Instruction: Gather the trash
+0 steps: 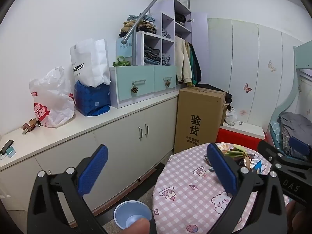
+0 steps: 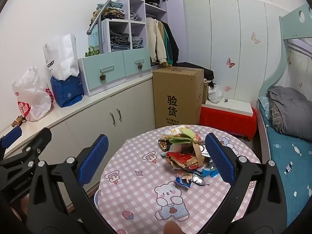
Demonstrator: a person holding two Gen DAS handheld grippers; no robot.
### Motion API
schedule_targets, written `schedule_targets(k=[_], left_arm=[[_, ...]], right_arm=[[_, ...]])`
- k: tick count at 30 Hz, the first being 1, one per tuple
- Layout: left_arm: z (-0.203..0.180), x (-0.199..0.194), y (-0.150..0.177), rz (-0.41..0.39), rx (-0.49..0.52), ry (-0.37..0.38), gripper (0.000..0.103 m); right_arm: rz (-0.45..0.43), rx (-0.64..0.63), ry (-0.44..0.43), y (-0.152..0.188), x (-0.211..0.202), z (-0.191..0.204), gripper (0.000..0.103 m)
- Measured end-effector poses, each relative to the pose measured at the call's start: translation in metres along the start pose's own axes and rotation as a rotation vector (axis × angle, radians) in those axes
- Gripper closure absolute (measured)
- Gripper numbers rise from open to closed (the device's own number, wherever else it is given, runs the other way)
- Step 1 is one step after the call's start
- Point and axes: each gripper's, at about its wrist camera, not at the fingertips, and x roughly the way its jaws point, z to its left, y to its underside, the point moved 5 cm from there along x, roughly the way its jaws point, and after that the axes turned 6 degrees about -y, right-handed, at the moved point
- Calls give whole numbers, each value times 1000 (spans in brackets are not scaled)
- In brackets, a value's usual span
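A heap of trash (image 2: 185,154), wrappers, torn packets and a green peel, lies on the round table with the pink checked cloth (image 2: 140,187). My right gripper (image 2: 156,159) is open and empty, held above the table in front of the heap. My left gripper (image 1: 158,173) is open and empty, held over the table's left edge (image 1: 175,195); the heap shows behind its right finger (image 1: 237,152). A small blue bin (image 1: 132,214) stands on the floor below the left gripper, beside the table. The right gripper also shows at the right edge of the left wrist view (image 1: 288,167).
A white cabinet counter (image 1: 58,136) along the left wall holds plastic bags (image 1: 50,101), a blue pack and a drawer unit (image 1: 144,85). A tall cardboard box (image 2: 177,97) and a red stool (image 2: 228,119) stand behind the table. A bed (image 2: 288,148) is at the right.
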Motion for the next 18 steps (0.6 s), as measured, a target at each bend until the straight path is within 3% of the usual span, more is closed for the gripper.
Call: schedule_targets(k=[18], left_arm=[[-7, 15, 10, 25, -13, 26, 4]], right_arm=[[1, 12, -3, -3, 4, -4, 6]])
